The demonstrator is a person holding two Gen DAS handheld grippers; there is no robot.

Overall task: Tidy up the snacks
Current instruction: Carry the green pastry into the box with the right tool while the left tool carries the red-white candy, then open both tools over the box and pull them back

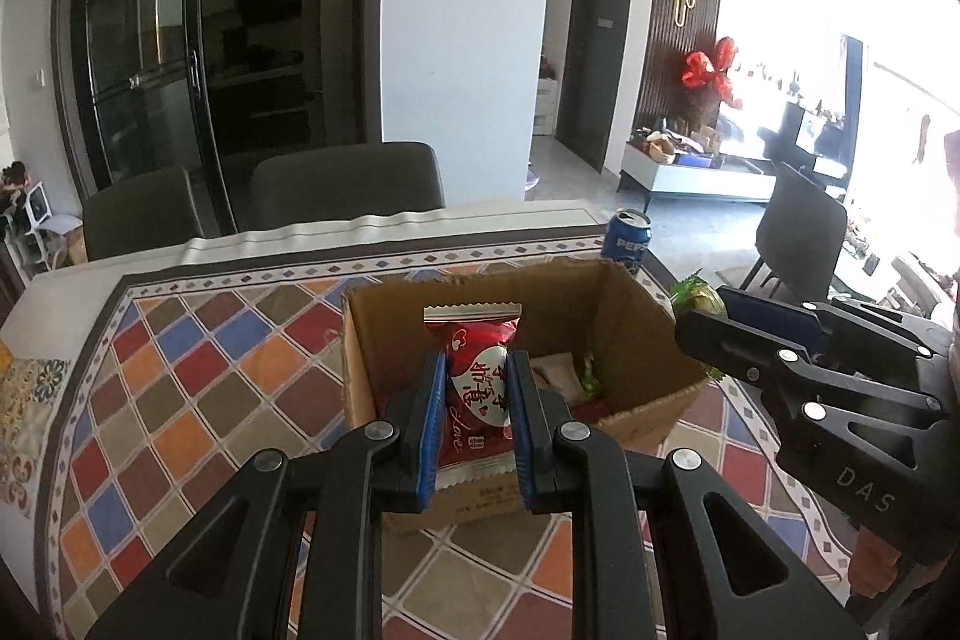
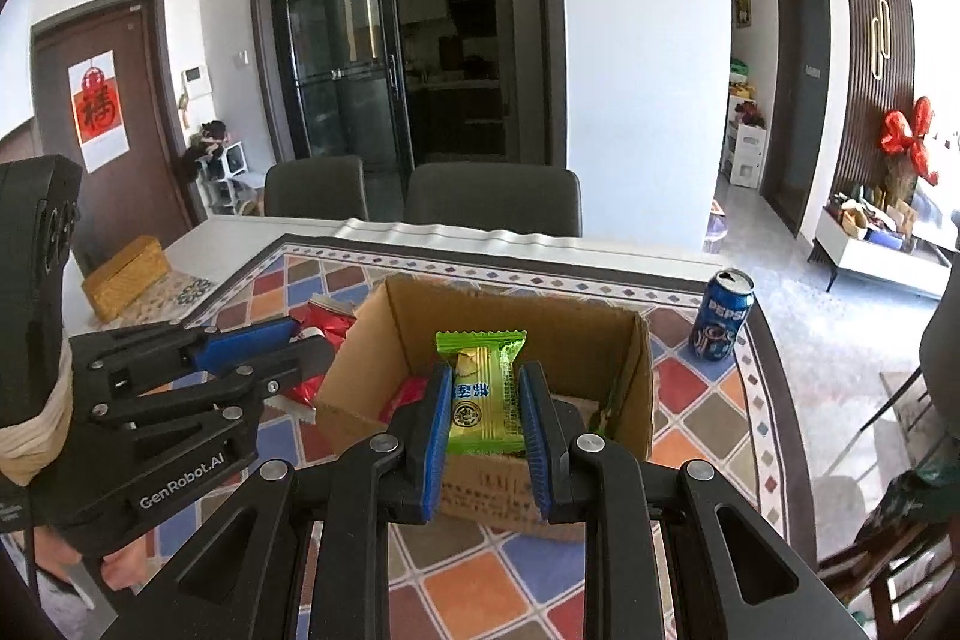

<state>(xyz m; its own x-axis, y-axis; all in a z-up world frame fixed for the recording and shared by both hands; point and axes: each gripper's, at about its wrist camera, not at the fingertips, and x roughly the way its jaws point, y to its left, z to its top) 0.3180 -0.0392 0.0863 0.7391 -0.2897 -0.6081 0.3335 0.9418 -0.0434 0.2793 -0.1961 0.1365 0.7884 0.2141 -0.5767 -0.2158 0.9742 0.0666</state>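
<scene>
On the counter point(image 2: 708, 400), covered by a chequered cloth, stands an open cardboard box point(image 2: 636, 388). Above it, the left hand-held gripper point(image 1: 477, 400) clamps a red heart-printed snack packet point(image 1: 477, 370); the right hand-held gripper point(image 2: 485, 403) clamps a green snack packet point(image 2: 483, 388).

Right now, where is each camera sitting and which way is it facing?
Left wrist: on the left gripper, facing the cardboard box; jaws hold a red snack packet.
Right wrist: on the right gripper, facing the same box; jaws hold a green snack packet.
Shared: box, Pepsi can, each other's gripper.
</scene>
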